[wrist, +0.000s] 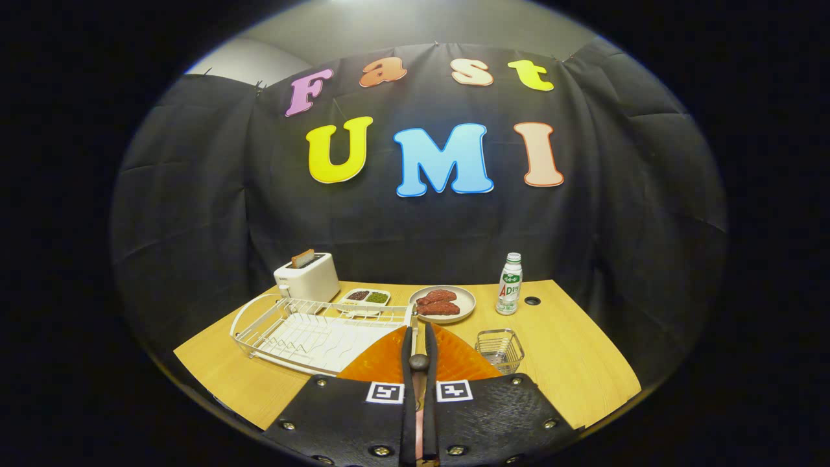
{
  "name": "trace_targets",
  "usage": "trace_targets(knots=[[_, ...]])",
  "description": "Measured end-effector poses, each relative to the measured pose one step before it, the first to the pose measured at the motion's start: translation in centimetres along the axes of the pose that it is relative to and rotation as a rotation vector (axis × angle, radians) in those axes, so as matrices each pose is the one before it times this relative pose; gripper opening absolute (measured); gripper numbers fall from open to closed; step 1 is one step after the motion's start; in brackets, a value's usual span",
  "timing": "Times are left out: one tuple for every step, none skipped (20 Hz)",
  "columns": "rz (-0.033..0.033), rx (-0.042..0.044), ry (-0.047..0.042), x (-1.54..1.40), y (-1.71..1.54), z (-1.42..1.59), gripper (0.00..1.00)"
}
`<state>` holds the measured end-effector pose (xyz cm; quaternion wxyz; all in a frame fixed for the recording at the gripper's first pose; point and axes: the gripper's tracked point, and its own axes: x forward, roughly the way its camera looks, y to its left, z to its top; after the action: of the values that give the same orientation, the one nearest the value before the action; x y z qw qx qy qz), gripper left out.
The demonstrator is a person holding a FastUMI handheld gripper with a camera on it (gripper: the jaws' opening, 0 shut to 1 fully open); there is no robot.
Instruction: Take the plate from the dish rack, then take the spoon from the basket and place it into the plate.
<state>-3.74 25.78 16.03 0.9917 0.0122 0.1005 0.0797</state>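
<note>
The spoon (418, 366) is clamped between the two fingers of the gripper (418, 337), which stand nearly closed on it. Its dark rounded end shows between them and its pinkish length runs back along the fingers, so its long axis lies with theirs, pointing away toward the far wall. Under the fingers lies the orange plate (389, 360) on the wooden table (570, 350), its left rim touching or overlapping the white wire dish rack (311, 331). Just right of the plate stands a clear basket (500, 349), with bare tabletop beyond it out to the right edge. Farther back are a dish of red food (443, 303), a small two-part tray (366, 298), a toaster (307, 277) and a bottle (509, 284).
</note>
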Motion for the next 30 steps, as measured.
trace_targets(knots=[[0.00826, -0.00035, 0.00982, 0.203, 0.622, -0.522, 0.04], [0.00920, -0.00099, 0.00827, 0.121, 0.607, -0.352, 0.04], [0.00813, -0.00320, 0.00895, 0.268, 0.607, -0.515, 0.04], [0.00980, -0.00165, 0.01167, 0.330, 0.544, -0.428, 0.04], [0.01256, 0.00058, 0.01333, 0.334, 0.758, -0.568, 0.04], [0.01462, 0.00238, 0.01324, 0.377, 0.806, -0.518, 0.04], [0.01456, 0.00129, 0.00914, 0.368, 0.753, -0.384, 0.04], [0.01407, -0.00387, 0.00663, 0.504, 0.789, -0.325, 0.04], [0.01495, -0.00421, 0.00859, 0.445, 0.738, -0.355, 0.04], [0.01679, -0.00475, 0.01093, 0.429, 0.851, -0.376, 0.04], [0.01911, -0.00381, 0.00961, 0.531, 0.893, -0.554, 0.04], [0.01516, -0.00126, 0.00788, 0.450, 0.597, -0.332, 0.04], [0.01142, -0.00126, 0.00633, 0.423, 0.726, -0.366, 0.04], [0.00572, -0.00087, 0.00018, 0.307, 0.501, -0.203, 0.04], [0.00019, -0.00597, 0.00178, 0.330, 0.433, -0.438, 0.04], [-0.00445, -0.00612, 0.01059, 0.431, 0.129, -0.514, 0.04], [0.00303, -0.00441, 0.01738, 0.174, 0.229, -0.409, 0.06], [0.00097, -0.00514, 0.01931, 0.045, 0.096, -0.601, 0.10], [0.00800, 0.00159, 0.00586, -0.076, 0.127, -0.304, 0.10], [-0.00133, 0.00245, -0.00127, -0.131, -0.026, 0.121, 0.13], [-0.00175, 0.00309, 0.00242, -0.076, -0.211, -0.161, 0.13], [-0.00097, 0.00225, 0.00237, -0.017, -0.100, -0.144, 0.13], [-0.00081, 0.00169, 0.00117, -0.109, -0.219, 0.119, 0.13], [0.00094, 0.00271, 0.00142, -0.109, -0.247, 0.040, 0.13], [-0.00428, 0.00147, 0.00226, -0.145, -0.319, -0.041, 0.13], [-0.00804, -0.00127, -0.00601, -0.265, -0.509, 0.410, 0.14], [-0.00022, 0.00198, -0.00906, -0.088, -0.334, 0.278, 0.15], [-0.00420, 0.00057, -0.00550, -0.399, -0.477, 0.462, 0.16], [-0.00793, -0.00236, -0.00760, -0.322, -0.520, 0.441, 0.16], [-0.00602, -0.00428, -0.01560, -0.407, -0.600, 0.718, 0.16]])
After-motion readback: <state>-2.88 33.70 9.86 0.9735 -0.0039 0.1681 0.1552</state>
